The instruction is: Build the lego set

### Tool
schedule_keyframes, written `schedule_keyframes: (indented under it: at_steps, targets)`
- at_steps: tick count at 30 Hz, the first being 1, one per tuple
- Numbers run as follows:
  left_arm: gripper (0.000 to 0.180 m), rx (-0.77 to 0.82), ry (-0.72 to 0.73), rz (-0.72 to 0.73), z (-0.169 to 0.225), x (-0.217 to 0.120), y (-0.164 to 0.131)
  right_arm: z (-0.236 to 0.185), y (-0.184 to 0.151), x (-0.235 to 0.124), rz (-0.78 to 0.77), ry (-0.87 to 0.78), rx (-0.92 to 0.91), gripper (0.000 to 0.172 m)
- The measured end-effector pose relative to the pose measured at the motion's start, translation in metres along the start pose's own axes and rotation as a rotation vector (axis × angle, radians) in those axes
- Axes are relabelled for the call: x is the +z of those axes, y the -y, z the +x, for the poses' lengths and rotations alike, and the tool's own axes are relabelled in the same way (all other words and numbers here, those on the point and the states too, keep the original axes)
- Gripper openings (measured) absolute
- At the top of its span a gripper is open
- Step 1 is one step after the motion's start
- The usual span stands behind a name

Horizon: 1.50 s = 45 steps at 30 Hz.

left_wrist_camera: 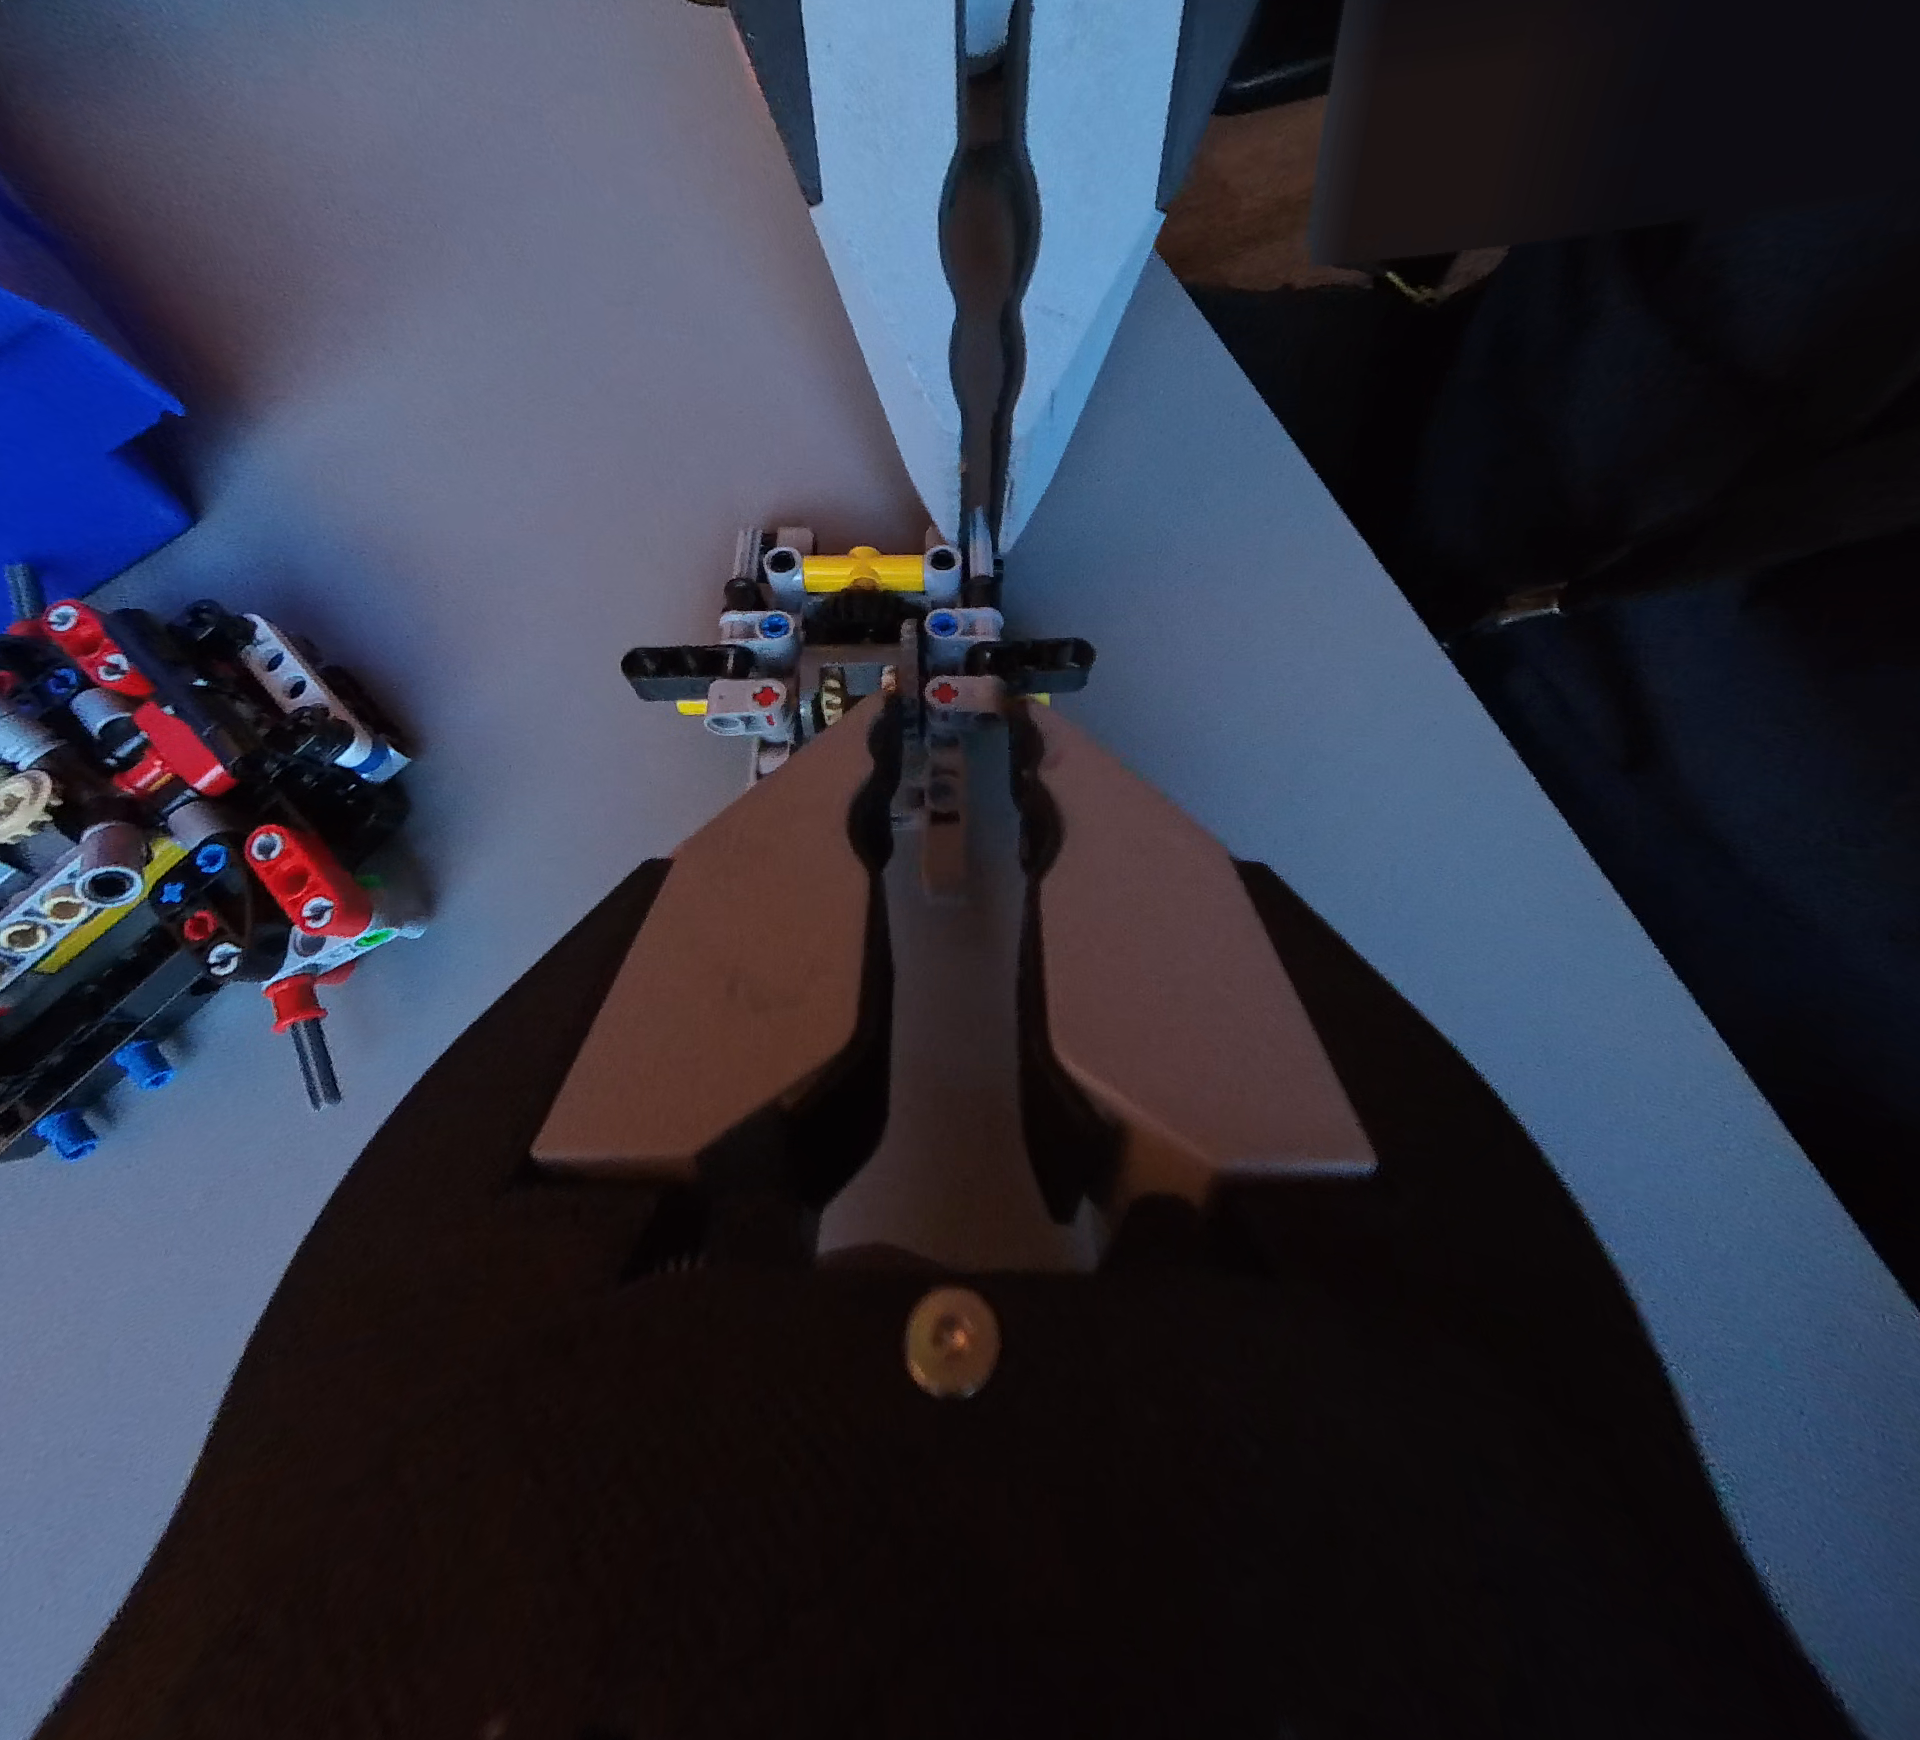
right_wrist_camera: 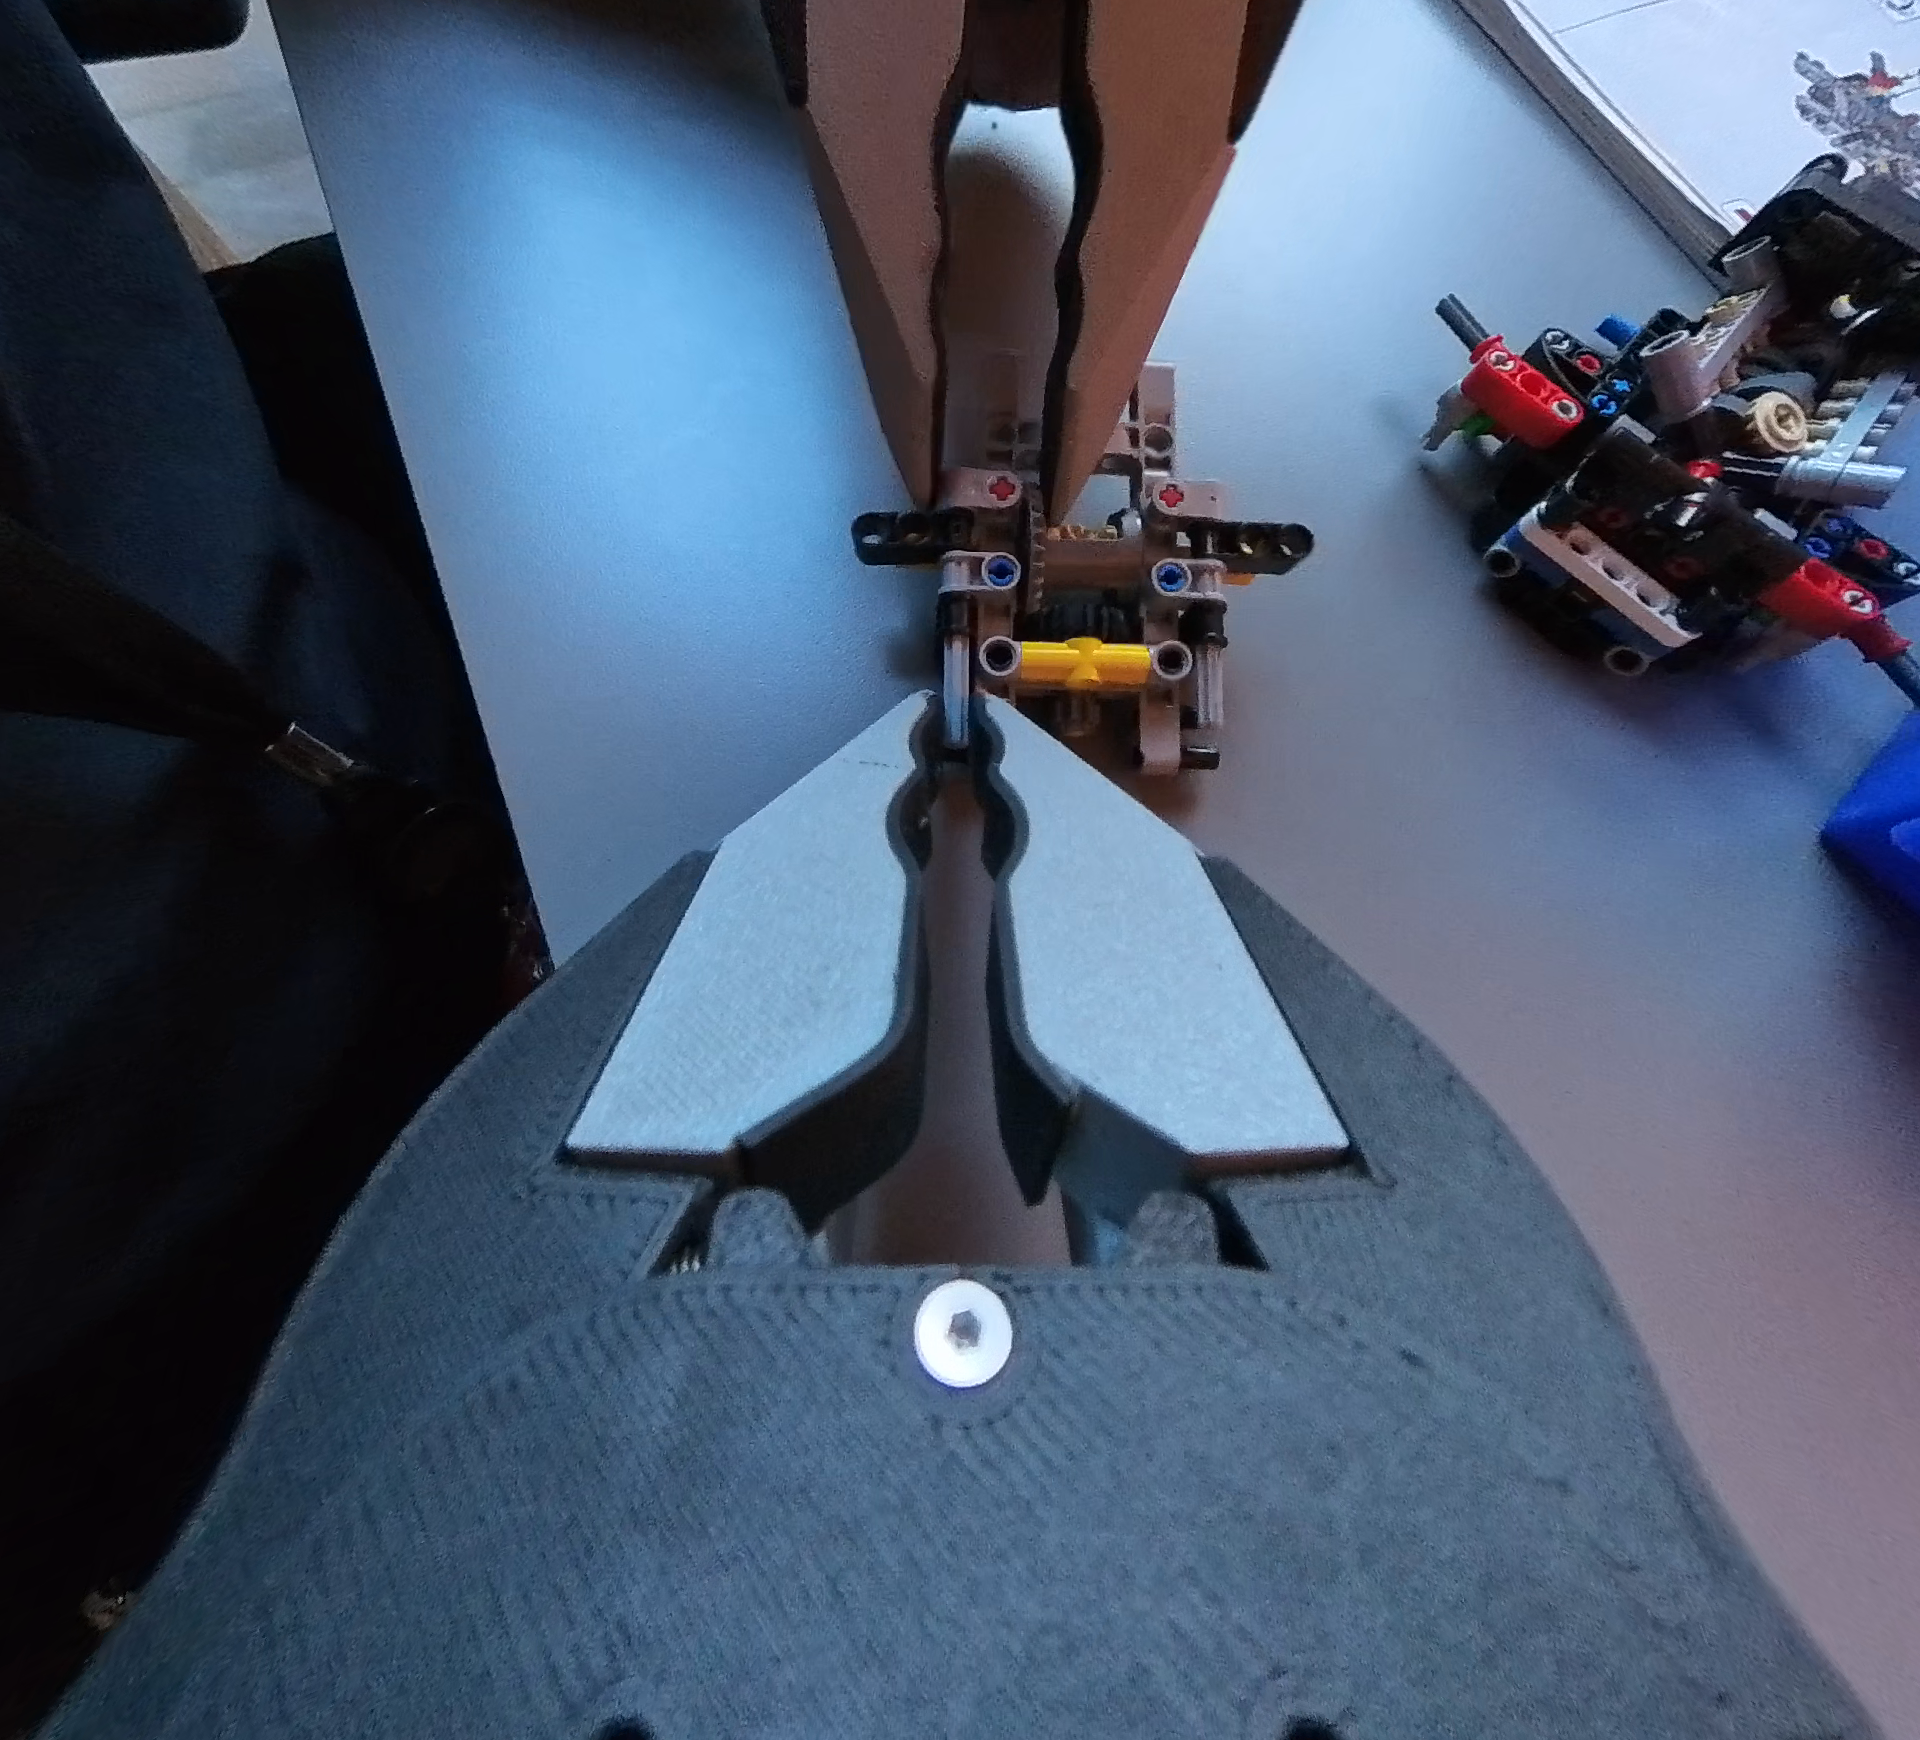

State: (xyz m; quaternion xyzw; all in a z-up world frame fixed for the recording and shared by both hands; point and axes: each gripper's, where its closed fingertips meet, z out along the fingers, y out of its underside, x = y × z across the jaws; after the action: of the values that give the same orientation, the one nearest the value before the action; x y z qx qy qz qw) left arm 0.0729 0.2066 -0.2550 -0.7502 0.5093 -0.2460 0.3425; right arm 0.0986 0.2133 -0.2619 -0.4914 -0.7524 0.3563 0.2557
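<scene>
Left fingers: clamped on the grey frame of the small brick assembly.
Right fingers: pinched on its thin grey axle.
Nearby: larger brick model, tabletop.

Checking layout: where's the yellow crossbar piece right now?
On the small grey brick assembly mid-table: the yellow crossbar spans its end facing the right gripper, just right of those fingertips; the left gripper grips the opposite end.

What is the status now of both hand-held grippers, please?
Left hand-held gripper closed on the small brick assembly's grey beam. Right hand-held gripper shut on its thin grey rod. Bigger brick model lies apart.
</scene>
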Motion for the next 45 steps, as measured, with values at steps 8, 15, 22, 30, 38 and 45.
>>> schedule_keyframes:
  at_steps: [8, 15, 22, 30, 38, 45]
  targets:
    - [0.017, -0.036, 0.031, 0.021, 0.002, 0.000, -0.002, 0.002, -0.003, -0.005, 0.006, -0.019, -0.037, 0.005]
    - [0.017, -0.053, 0.079, 0.054, 0.003, 0.001, 0.000, 0.000, -0.004, -0.005, 0.002, -0.017, -0.060, 0.001]
    - [0.017, -0.054, 0.093, 0.039, 0.005, 0.001, -0.001, 0.000, -0.004, -0.005, -0.001, -0.016, -0.069, 0.001]
    - [0.021, -0.080, 0.146, -0.003, -0.001, -0.024, -0.007, -0.002, -0.005, -0.005, -0.008, -0.011, -0.092, 0.001]
    - [0.005, -0.045, 0.146, -0.097, 0.006, -0.009, -0.024, -0.003, -0.007, -0.004, -0.017, 0.002, -0.094, 0.001]
    - [0.017, -0.108, 0.130, -0.061, 0.005, -0.014, -0.021, -0.004, -0.007, -0.005, -0.020, 0.032, -0.088, 0.001]
